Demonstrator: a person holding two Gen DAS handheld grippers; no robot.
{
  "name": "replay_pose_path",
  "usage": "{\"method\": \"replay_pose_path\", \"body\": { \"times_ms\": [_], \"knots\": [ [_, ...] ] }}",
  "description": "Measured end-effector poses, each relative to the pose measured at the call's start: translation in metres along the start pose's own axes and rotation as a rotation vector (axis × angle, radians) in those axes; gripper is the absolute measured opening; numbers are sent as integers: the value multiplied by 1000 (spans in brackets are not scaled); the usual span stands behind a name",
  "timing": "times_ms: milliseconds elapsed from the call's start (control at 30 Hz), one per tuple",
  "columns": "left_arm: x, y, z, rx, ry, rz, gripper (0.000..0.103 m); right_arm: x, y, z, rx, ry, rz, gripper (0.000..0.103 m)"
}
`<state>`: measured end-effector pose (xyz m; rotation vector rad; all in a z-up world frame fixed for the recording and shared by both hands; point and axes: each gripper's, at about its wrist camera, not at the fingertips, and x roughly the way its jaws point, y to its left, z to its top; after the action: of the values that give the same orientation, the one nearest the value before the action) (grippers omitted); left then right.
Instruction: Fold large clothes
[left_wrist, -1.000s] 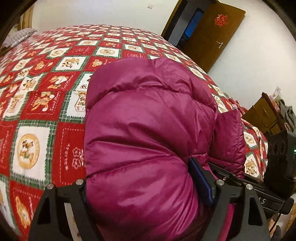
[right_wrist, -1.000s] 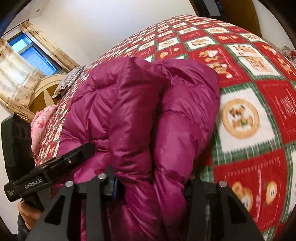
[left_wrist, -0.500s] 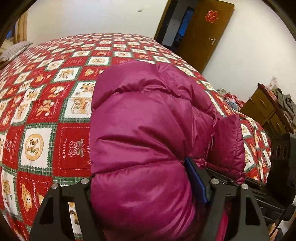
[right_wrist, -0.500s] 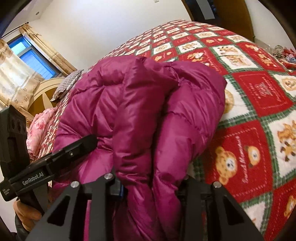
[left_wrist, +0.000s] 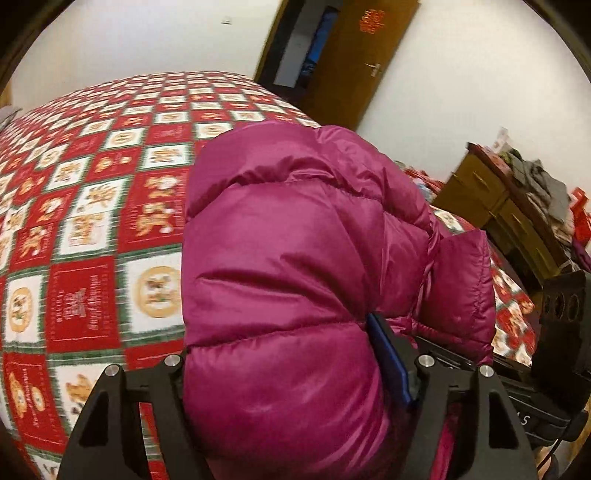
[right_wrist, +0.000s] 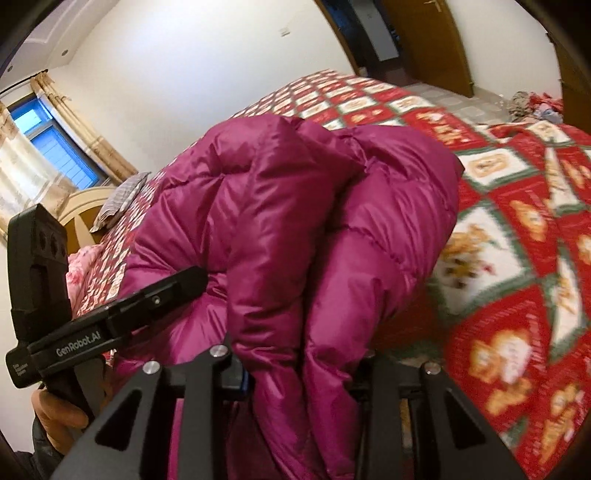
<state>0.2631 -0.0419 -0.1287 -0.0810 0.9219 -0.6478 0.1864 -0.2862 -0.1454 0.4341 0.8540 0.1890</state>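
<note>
A bulky magenta puffer jacket (left_wrist: 295, 240) is bunched into a folded bundle and held up over the bed. In the left wrist view my left gripper (left_wrist: 280, 369) is shut on a thick roll of it, the blue pad pressed into the fabric. In the right wrist view my right gripper (right_wrist: 299, 369) is shut on a doubled fold of the same jacket (right_wrist: 295, 221). A finger of the left gripper (right_wrist: 177, 288) pokes into the bundle from the left, with a hand (right_wrist: 55, 417) below it. The jacket hides both grippers' fingertips.
A red, white and green patchwork quilt (left_wrist: 92, 258) covers the bed (right_wrist: 517, 258). A striped pillow (right_wrist: 122, 199), pink cloth (right_wrist: 81, 266) and a window (right_wrist: 55, 147) lie at the head end. A brown door (left_wrist: 362, 55) and a loaded wooden cabinet (left_wrist: 498, 221) stand beyond the bed.
Both grippers have risen and swung across the bed with the jacket bundle in them. The jaws have drawn in tighter on the fabric. More floor and door now show.
</note>
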Motion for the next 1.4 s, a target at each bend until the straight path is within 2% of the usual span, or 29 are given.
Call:
{"method": "replay_pose_path", "body": {
  "times_ms": [233,367,600,800,1067,1133,1233,1300,1333,1400],
  "knots": [
    [18,-37,8,58,25,-47,75,-27,-26,7,2,-64,-83,34],
    [30,-55,19,89,18,-40,75,-33,-42,17,10,-82,-113,34],
    [61,-67,40,60,30,-32,75,-29,-55,44,-38,-110,-191,34],
    [91,-73,48,28,59,8,75,-13,-69,61,-73,-84,-253,34],
    [119,-67,52,-15,71,94,75,12,-100,75,-78,-37,-250,36],
    [126,-66,52,-28,73,120,78,17,-112,78,-49,-27,-225,39],
    [135,-63,47,-57,63,147,87,15,-127,80,6,-33,-156,38],
    [138,-64,44,-58,45,169,93,13,-127,79,5,-28,-143,38],
    [138,-64,44,-55,40,178,94,11,-127,78,3,-28,-143,41],
    [137,-66,42,-36,33,187,96,4,-126,76,19,-27,-159,56]
  ]
}}
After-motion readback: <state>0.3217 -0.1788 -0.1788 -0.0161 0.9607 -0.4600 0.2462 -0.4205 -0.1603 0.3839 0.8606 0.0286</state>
